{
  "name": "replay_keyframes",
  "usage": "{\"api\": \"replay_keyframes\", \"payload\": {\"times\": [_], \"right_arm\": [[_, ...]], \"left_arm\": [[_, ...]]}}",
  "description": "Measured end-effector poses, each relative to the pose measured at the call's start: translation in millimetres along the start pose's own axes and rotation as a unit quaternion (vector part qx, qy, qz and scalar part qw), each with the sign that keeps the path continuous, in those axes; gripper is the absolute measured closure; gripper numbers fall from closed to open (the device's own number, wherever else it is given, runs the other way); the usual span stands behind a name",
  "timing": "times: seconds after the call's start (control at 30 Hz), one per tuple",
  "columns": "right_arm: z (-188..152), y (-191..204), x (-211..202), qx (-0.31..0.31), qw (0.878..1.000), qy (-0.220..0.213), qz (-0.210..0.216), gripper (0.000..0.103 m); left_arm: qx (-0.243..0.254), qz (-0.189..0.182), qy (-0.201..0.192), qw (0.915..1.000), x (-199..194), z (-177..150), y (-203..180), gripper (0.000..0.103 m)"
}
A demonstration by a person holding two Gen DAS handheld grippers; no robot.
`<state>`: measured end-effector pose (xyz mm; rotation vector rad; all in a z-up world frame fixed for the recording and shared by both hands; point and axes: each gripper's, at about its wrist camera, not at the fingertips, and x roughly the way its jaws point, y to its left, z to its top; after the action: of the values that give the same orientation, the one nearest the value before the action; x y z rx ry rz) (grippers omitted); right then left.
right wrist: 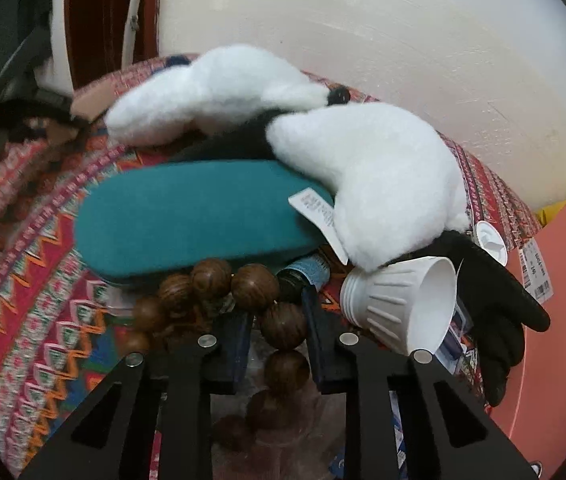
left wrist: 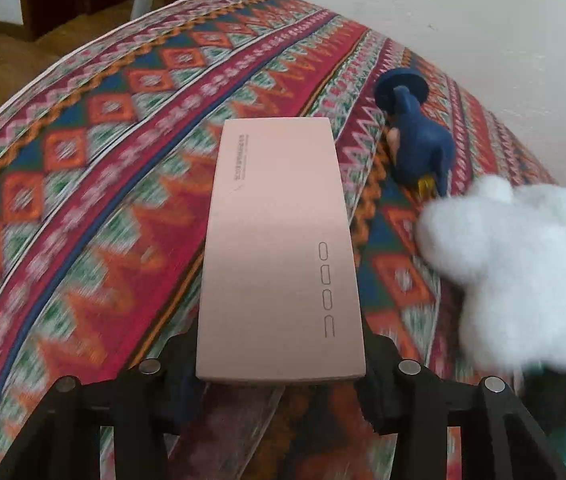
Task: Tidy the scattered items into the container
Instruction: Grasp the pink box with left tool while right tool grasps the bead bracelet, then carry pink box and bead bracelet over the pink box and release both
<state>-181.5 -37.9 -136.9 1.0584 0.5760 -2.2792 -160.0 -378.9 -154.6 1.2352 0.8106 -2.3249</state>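
Setting: we open on a surface [left wrist: 131, 92] draped in a red, green and blue zigzag cloth, pushed against a white wall. We cannot tell whether it is a bed or a table.

Left gripper [left wrist: 279, 392]: clenched on the near end of a flat pink slab [left wrist: 279, 240]. The slab is held level and juts forward above the cloth, which we read as a carrying hold, though motion blur hides any direction.

Right gripper [right wrist: 277, 320]: its fingers close on a string of wooden beads [right wrist: 211, 276]. One bead is pinched between them and the rest hang loose on either side, so the grip takes the string at one point only.

Scattered items: a teal case [right wrist: 195, 220], a white plush toy [right wrist: 383, 176] and a white ribbed cup [right wrist: 399, 304] tipped on its side crowd together on the cloth. A dark blue figurine [left wrist: 419, 140] lies beside the plush.

Container: a salmon-pink box [right wrist: 555, 320] with a price label stands just off the cloth's right edge. We judge it may be the container, but its opening is out of view.

Progress: both held items are clear of that box, and the others lie on the cloth outside it.

Risk: the dangling beads could snag on the cup or case nearby.
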Motion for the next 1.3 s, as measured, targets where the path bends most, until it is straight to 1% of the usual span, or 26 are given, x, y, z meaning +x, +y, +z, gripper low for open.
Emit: {"api": "replay_keyframes", "payload": {"times": [0.1,0.13,0.17,0.2,0.33,0.4,0.57,0.63,0.77,0.93,1.03,1.2,1.27,1.3], "right_arm": [[3.4,0.9,-19.0,0.007,1.0,-0.015,0.017,0.079],[3.5,1.7,-24.7,0.007,1.0,-0.021,0.018,0.081],[3.5,2.4,-30.4,0.007,0.999,-0.027,0.02,0.083],[3.6,3.2,-36.1,0.007,0.999,-0.032,0.021,0.083],[3.8,6.2,-58.9,0.006,0.998,-0.056,0.027,0.083],[3.8,7.8,-70.3,0.006,0.997,-0.067,0.03,0.083],[3.7,3.4,-108.0,0.023,0.993,-0.107,0.032,0.083],[3.4,-1.6,-127.2,0.033,0.991,-0.125,0.04,0.083],[-1.2,-4.6,-163.9,0.041,0.986,-0.157,0.034,0.083],[-12.8,-11.9,-209.2,0.05,0.98,-0.194,0.023,0.083],[-22.6,-20.7,-232.8,0.064,0.977,-0.205,0.015,0.083],[-43.9,-48.7,-275.7,0.09,0.969,-0.229,-0.003,0.083],[-54.3,-67.4,-294.2,0.104,0.965,-0.241,-0.022,0.083],[-58.7,-77.9,-301.2,0.114,0.962,-0.248,-0.033,0.083]], "left_arm": [[-0.01,-0.022,-0.008,0.9997,-26.7,-16.3,8.8,0.051],[-0.005,-0.027,-0.017,0.9995,-39.0,-21.6,6.8,0.051],[0.005,-0.024,-0.027,0.9993,-48.6,-24.6,2.8,0.051],[0.015,-0.022,-0.037,0.9989,-58.2,-27.9,-1.2,0.051],[0.039,-0.043,-0.06,0.9965,-89.6,-46.4,-13.7,0.051],[0.055,-0.045,-0.07,0.995,-101.1,-54.9,-25.5,0.051],[0.102,-0.077,-0.087,0.988,-125.0,-69.1,-65.8,0.051],[0.115,-0.092,-0.092,0.9847,-135.5,-74.9,-80.4,0.051],[0.144,-0.113,-0.102,0.9777,-155.9,-88.8,-110.1,0.051],[0.196,-0.131,-0.114,0.9652,-178.4,-116.8,-154.8,0.051],[0.227,-0.145,-0.117,0.9558,-191.2,-133.2,-186.8,0.051],[0.287,-0.179,-0.123,0.9332,-210.2,-162.0,-252.9,0.051],[0.302,-0.196,-0.122,0.925,-216.2,-171.5,-279.9,0.051],[0.313,-0.208,-0.121,0.9188,-218.9,-176.6,-297.3,0.051]]}}
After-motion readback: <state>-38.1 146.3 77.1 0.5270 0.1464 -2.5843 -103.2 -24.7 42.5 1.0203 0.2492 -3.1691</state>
